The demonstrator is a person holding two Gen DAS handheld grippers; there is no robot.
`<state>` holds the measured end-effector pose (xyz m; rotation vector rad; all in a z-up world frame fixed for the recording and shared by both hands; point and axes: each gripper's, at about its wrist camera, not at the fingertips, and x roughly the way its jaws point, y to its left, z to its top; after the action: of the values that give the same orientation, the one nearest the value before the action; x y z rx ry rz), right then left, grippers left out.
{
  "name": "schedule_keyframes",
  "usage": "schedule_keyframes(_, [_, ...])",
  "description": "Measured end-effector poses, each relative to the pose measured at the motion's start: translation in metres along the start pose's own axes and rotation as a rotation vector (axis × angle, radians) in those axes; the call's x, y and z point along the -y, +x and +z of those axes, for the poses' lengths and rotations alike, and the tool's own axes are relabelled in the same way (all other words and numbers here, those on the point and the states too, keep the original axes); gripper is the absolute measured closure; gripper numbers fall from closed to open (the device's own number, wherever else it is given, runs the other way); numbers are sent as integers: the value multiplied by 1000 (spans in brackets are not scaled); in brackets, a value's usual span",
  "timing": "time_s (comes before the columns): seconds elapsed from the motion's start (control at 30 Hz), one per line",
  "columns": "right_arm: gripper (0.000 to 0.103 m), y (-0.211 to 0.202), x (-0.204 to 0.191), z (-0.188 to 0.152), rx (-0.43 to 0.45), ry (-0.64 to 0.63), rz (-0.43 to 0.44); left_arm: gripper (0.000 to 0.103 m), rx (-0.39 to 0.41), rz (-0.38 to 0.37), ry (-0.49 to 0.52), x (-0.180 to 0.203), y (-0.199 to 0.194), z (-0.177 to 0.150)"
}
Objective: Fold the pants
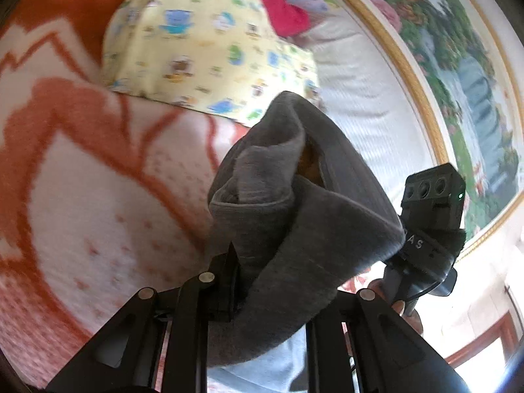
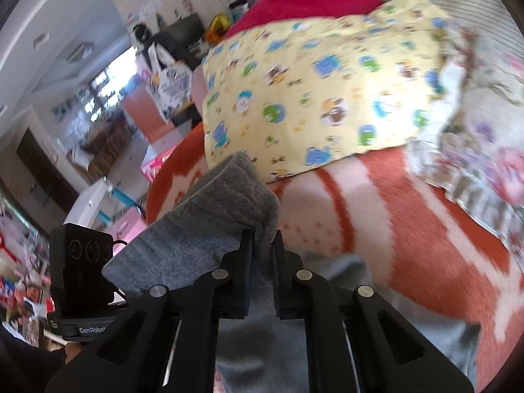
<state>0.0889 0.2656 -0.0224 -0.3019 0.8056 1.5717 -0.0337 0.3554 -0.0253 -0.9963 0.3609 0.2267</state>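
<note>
Your left hand-held gripper (image 1: 262, 281) is pinching a bunched edge of the grey pants (image 1: 294, 196). The cloth rolls and droops over the jaws in thick folds, and one jaw is hidden beneath it. The pants hang in the air between your two hands, above the orange-and-white blanket (image 1: 82, 163) on the bed. The rest of the grey fabric trails down toward you, below the jaws. Beyond lies the yellow cartoon-print pillow (image 1: 196, 42), well clear of the cloth.

Your right hand-held gripper (image 2: 262, 245) is likewise pressed together on a stacked edge of the pants (image 2: 229, 203), with several layers showing just above the fingertips.

This cloth looks soft, thick and light, a knit that will sag wherever you leave it unsupported and will not hold a crease by itself. It looks fuzzy enough not to slip, yet bulky layers may work loose if only the outer one is caught. Judging by the bunching on your left, that grip is less tidy than the right one. Take hold at the flat doubled edge near each corner, and keep the span between your hands taut so it lies flat when lowered onto the blanket.
</note>
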Motion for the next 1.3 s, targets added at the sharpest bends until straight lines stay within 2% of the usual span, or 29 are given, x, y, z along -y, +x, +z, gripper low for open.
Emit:
schedule_keyframes(0.23, [94, -54, 29, -29, 83, 114, -12, 89, -44, -41, 52, 36, 0, -30])
schedule_keyframes(0.77, [95, -147, 63, -88, 228, 271, -25, 89, -153, -105, 157, 115, 15, -89])
schedule_keyframes(1.3, [95, -244, 98, -181, 357, 426, -106, 89, -342, -169, 295, 194, 55, -188])
